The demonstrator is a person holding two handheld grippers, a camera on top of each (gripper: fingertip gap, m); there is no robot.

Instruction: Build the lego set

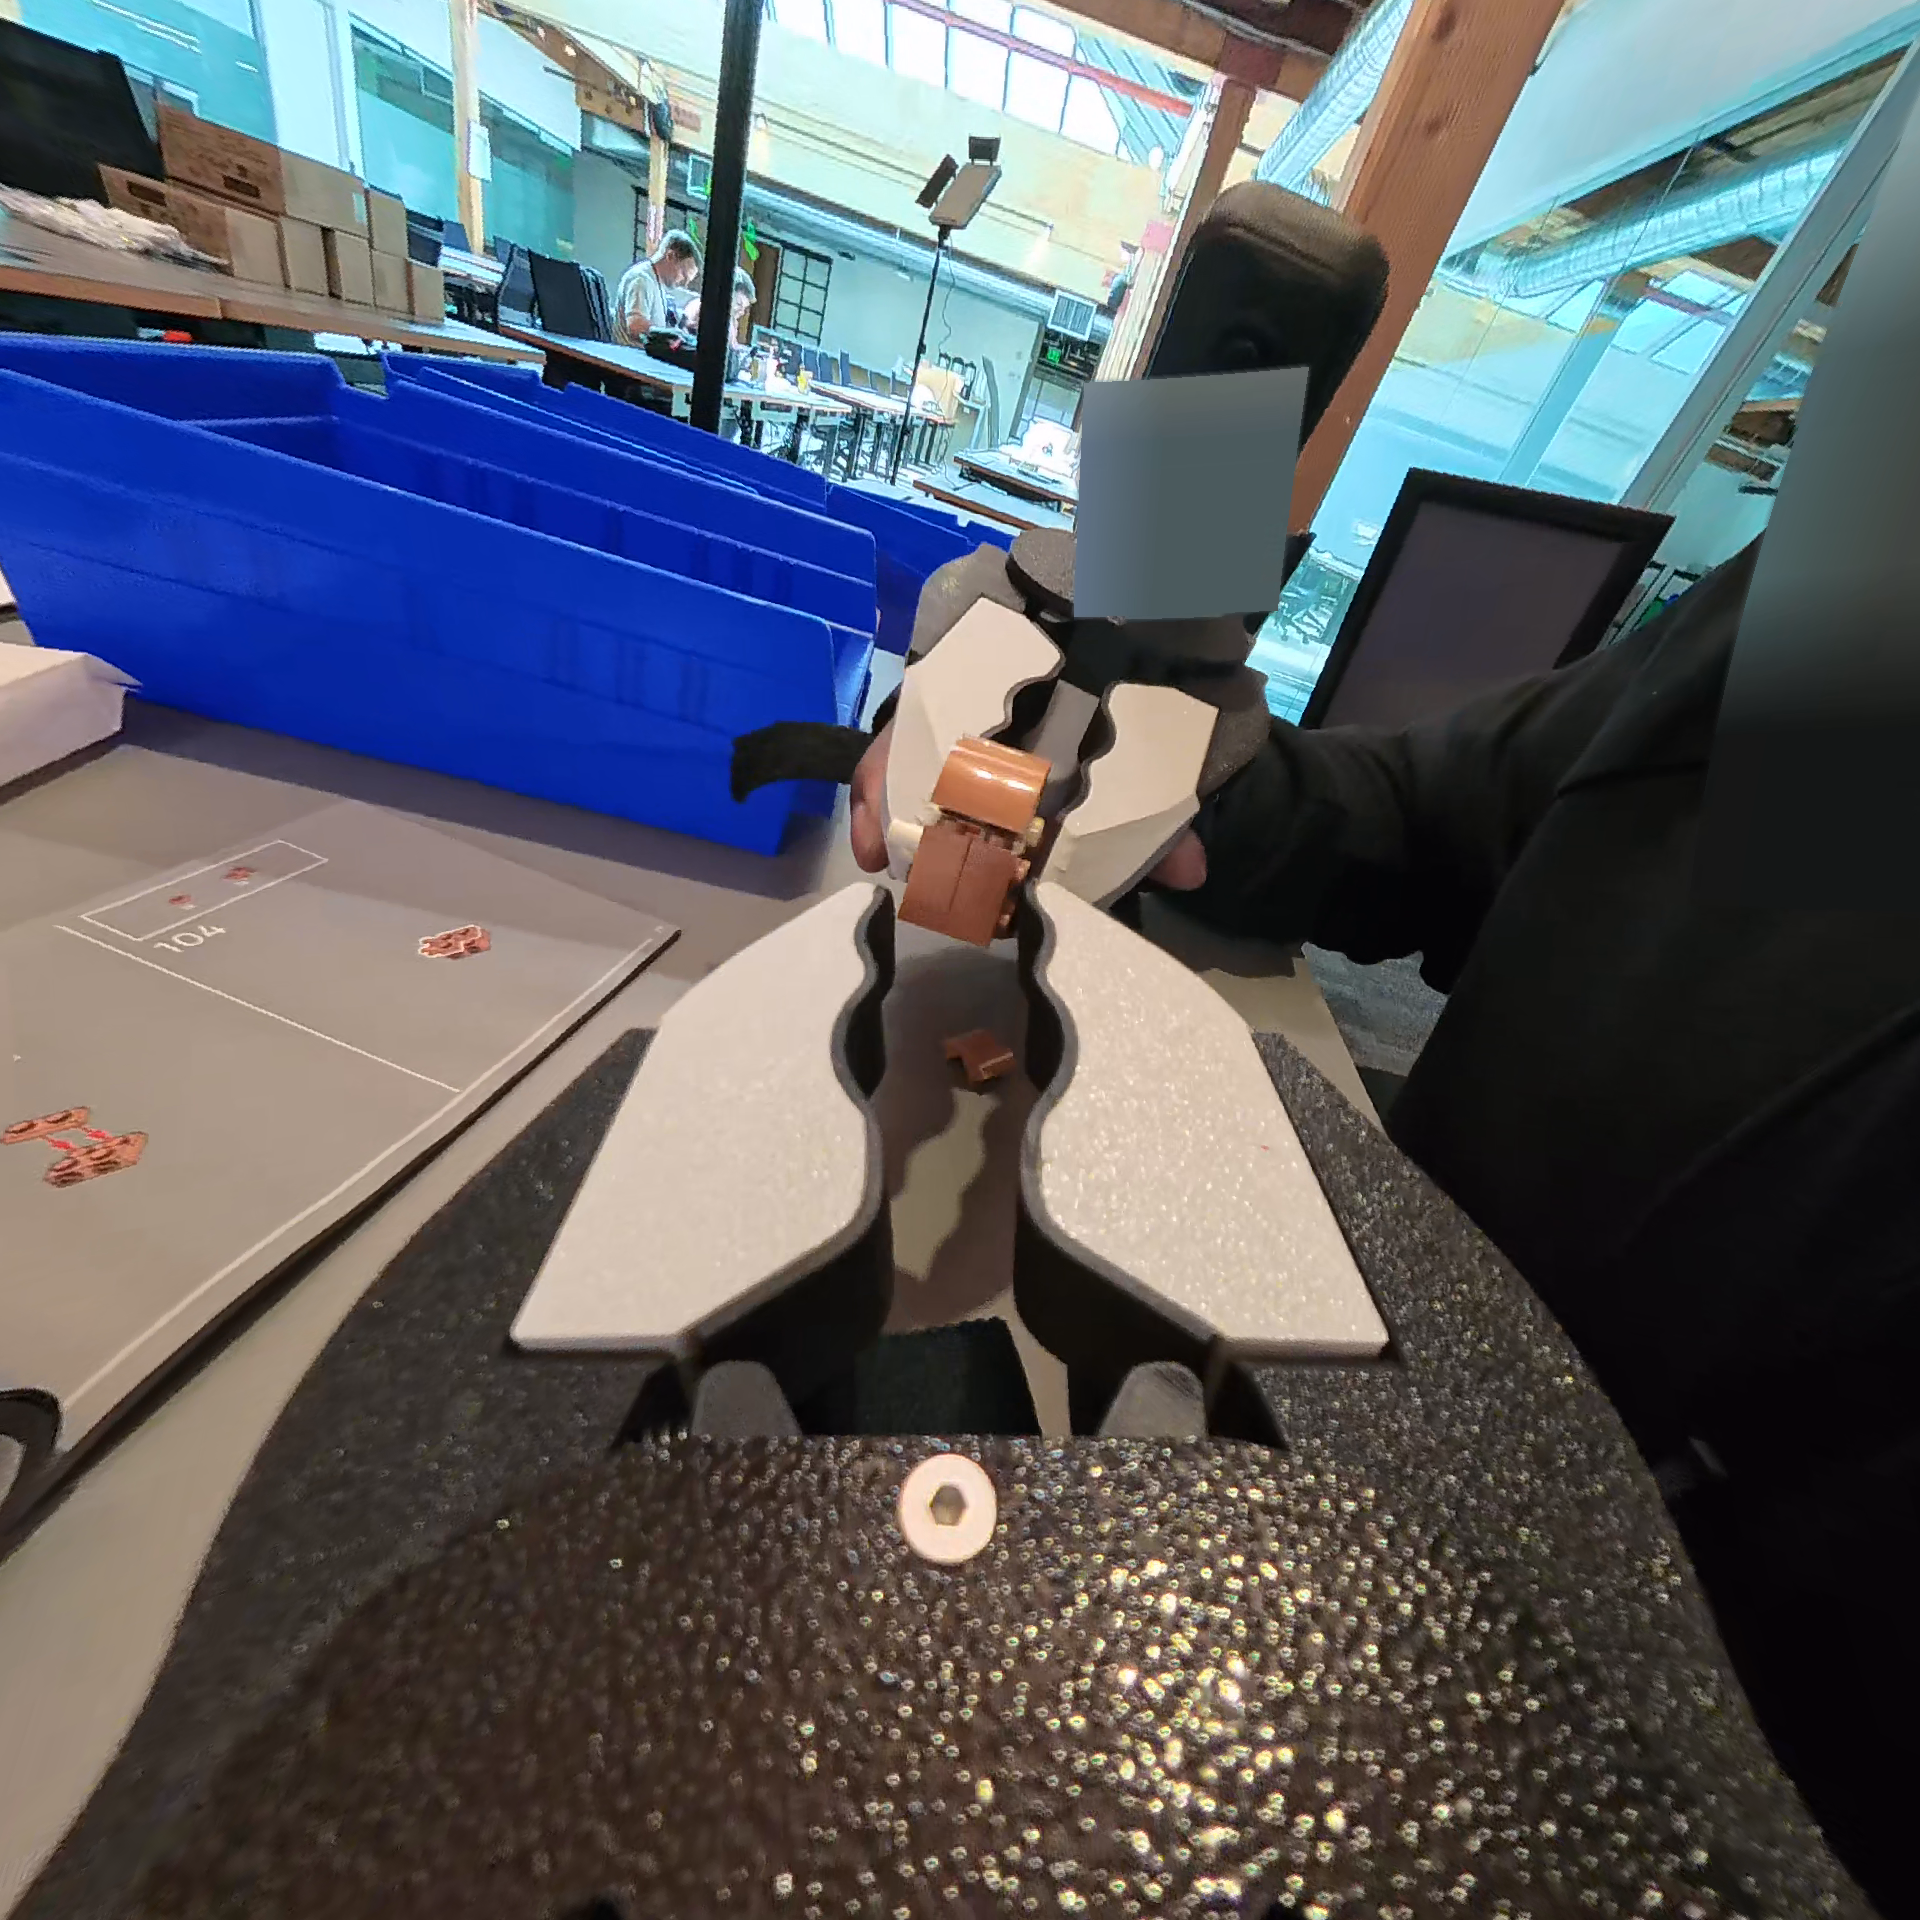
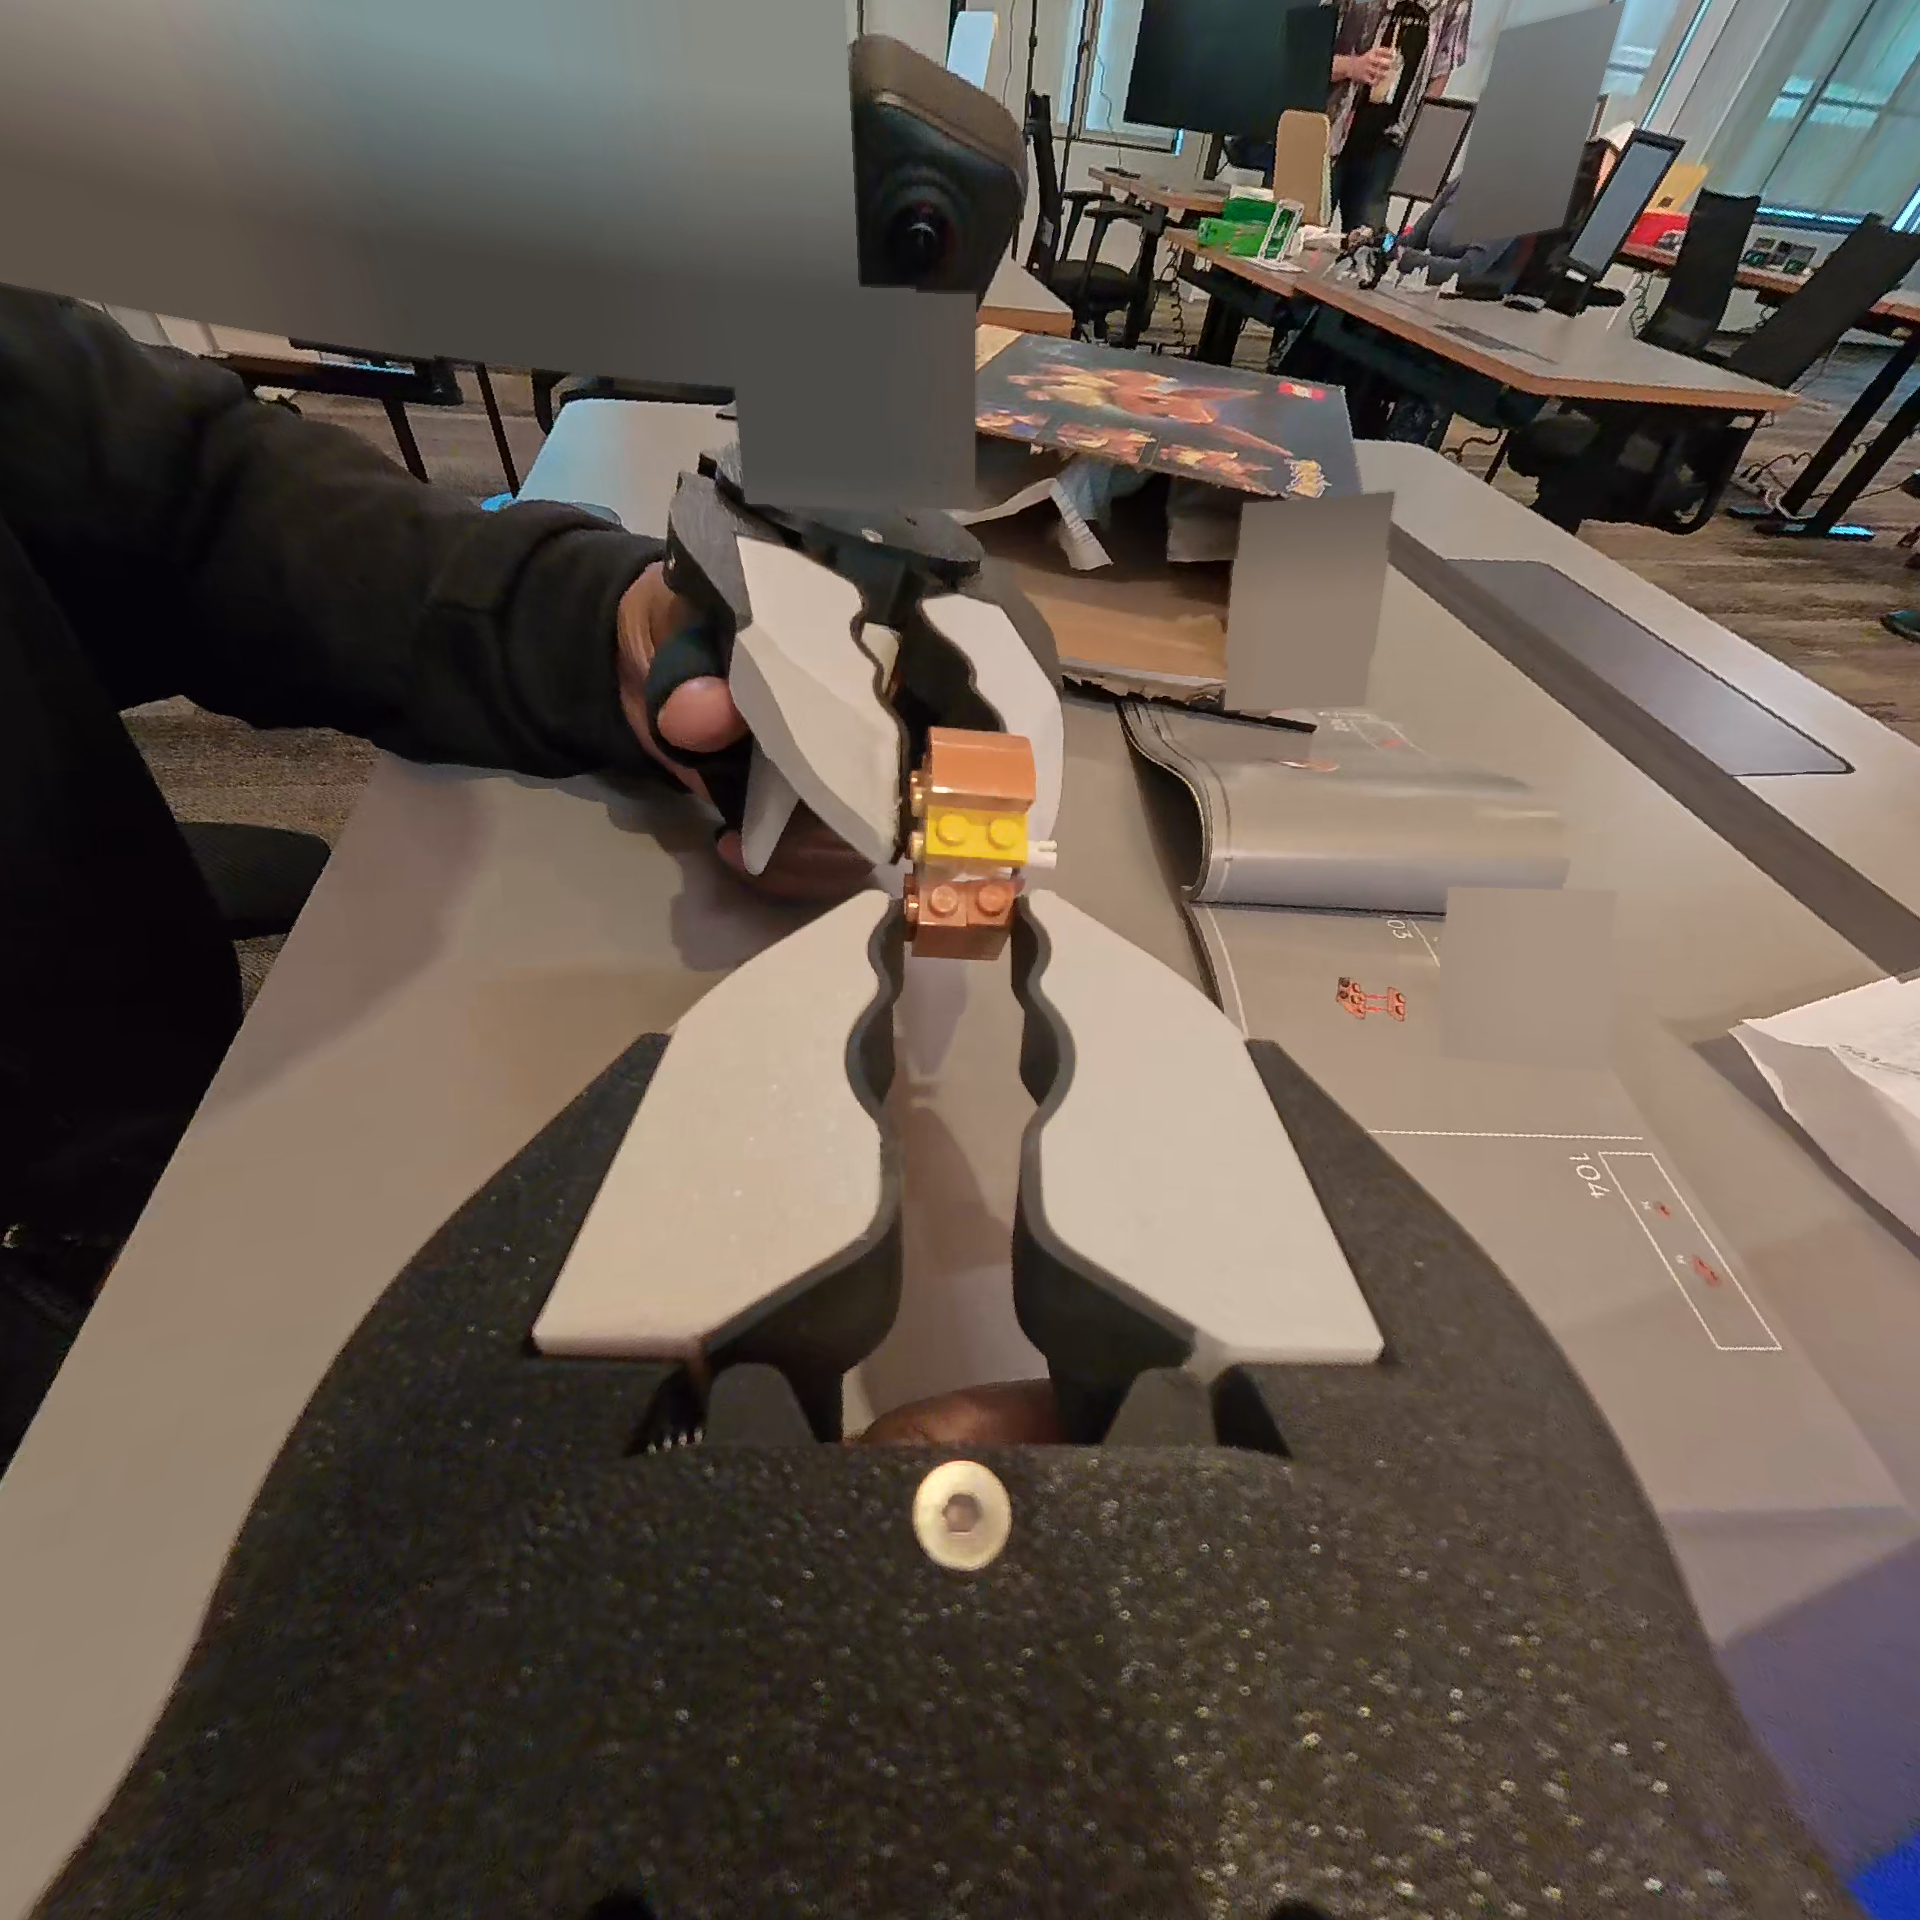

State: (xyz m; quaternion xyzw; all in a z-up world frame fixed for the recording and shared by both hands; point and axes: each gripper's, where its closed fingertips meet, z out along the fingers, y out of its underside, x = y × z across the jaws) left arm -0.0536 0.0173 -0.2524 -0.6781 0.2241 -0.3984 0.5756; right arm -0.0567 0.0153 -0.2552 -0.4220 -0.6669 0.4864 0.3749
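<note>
Two tools meet tip to tip over the worktop (image 2: 468, 935), with one small brick build (image 1: 961, 873) between them, lifted off the surface.

- Left tool (image 1: 954, 920): closed on the build, fingertips against the sides of its lower brown block.
- Right tool (image 2: 951, 940): also clamped on the build, pads pressing the studded brown base.
- Build so far: rounded brown cap on top, a yellow layer with two studs beneath it, brown bricks at the bottom, and a white pin sticking out of one side.
- Loose brown piece (image 1: 979, 1062): lies on the worktop under the left tool, apart from the build and not joined to it.

Around:
- Booklet (image 1: 312, 1039): open and flat, just beside the left tool, showing printed part diagrams.
- Blue bins (image 1: 416, 582): in a row behind the booklet.
- Opened box (image 2: 1164, 436): behind the tools in the right view, cardboard flaps torn.
- White sheet (image 2: 1849, 1081): at the far edge.
- Dark sleeves reach in from both sides.

Both sets of fingers crowd the build closely, so little of its surface is free.
</note>
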